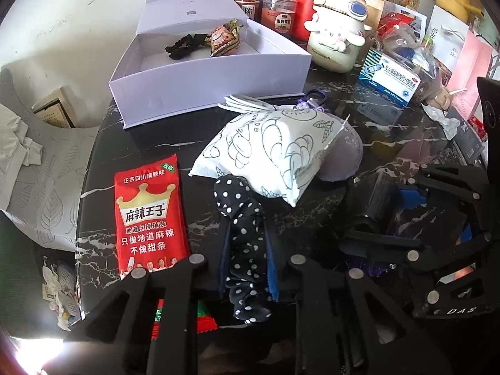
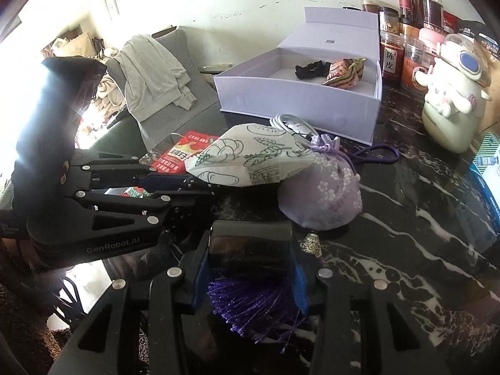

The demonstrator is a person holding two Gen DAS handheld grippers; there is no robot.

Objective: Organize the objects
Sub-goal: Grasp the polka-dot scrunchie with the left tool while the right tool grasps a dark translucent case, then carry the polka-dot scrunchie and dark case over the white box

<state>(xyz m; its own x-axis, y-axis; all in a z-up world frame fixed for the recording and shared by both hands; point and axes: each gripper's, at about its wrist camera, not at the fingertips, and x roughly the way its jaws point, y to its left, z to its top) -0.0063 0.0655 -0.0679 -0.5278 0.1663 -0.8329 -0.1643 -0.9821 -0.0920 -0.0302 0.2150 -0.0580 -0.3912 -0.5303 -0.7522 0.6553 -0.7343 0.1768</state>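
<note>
My left gripper (image 1: 247, 250) is shut on a black scrunchie with white dots (image 1: 243, 225), low over the dark marble table (image 1: 312, 215). A red snack packet (image 1: 150, 212) lies flat just to its left. Behind the scrunchie, a white pouch with line drawings (image 1: 275, 153) leans on a purple sachet (image 2: 322, 193). My right gripper (image 2: 250, 278) is shut on a glossy black block (image 2: 250, 247), and a purple tassel (image 2: 250, 306) lies under it. An open white box (image 1: 212, 72) at the back holds a black scrunchie (image 1: 184, 45) and a snack packet (image 1: 223, 39).
A coiled white cable (image 1: 243, 103) lies in front of the box. Jars (image 1: 278, 12), a cartoon-dog bottle (image 1: 336, 34) and a medicine carton (image 1: 387, 81) crowd the back right. The table's left edge drops to a grey leaf-patterned seat (image 1: 47, 187).
</note>
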